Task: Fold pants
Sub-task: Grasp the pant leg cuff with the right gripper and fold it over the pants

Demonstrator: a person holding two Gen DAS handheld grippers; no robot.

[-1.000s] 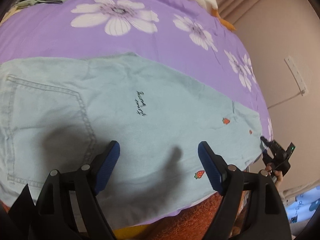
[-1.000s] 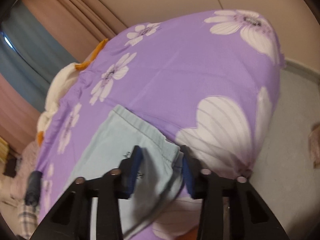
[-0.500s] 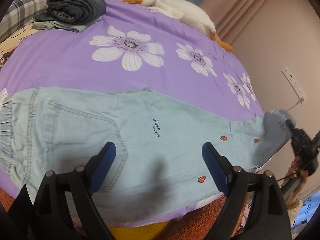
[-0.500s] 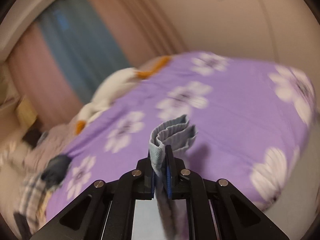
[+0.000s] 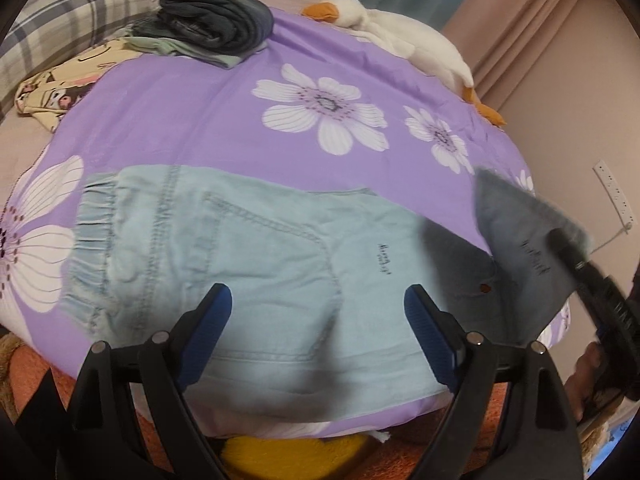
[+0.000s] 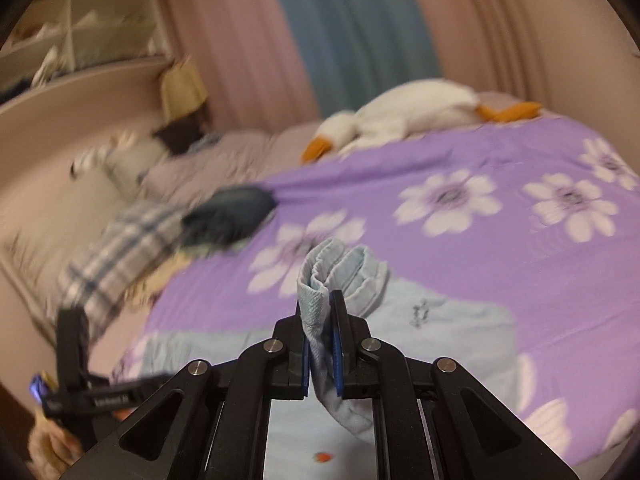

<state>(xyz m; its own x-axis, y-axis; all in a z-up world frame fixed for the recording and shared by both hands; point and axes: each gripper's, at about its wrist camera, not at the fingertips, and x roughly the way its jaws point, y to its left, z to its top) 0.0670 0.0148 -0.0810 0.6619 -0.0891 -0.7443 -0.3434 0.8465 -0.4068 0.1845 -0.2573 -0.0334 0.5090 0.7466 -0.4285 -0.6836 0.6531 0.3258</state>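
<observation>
Light blue denim pants [image 5: 256,264] lie flat on a purple flowered bedspread [image 5: 224,120], elastic waistband to the left. My left gripper [image 5: 318,332] is open and empty, hovering over the seat of the pants near the bed's front edge. My right gripper [image 6: 320,320] is shut on the bunched leg hem [image 6: 340,276] and holds it lifted above the bed. In the left wrist view the lifted leg end [image 5: 520,240] hangs at the right with the right gripper [image 5: 576,260] behind it.
A white plush goose [image 5: 400,36] lies along the far edge. Folded dark clothes [image 5: 216,24], a plaid pillow [image 5: 60,20] and a cartoon-print cloth [image 5: 60,88] sit at the back left. A wall with a socket [image 5: 614,196] stands to the right.
My right gripper shut on the leg hem, lifted it and carried it up and left over the pants. My left gripper drew back, so the waistband came into view.
</observation>
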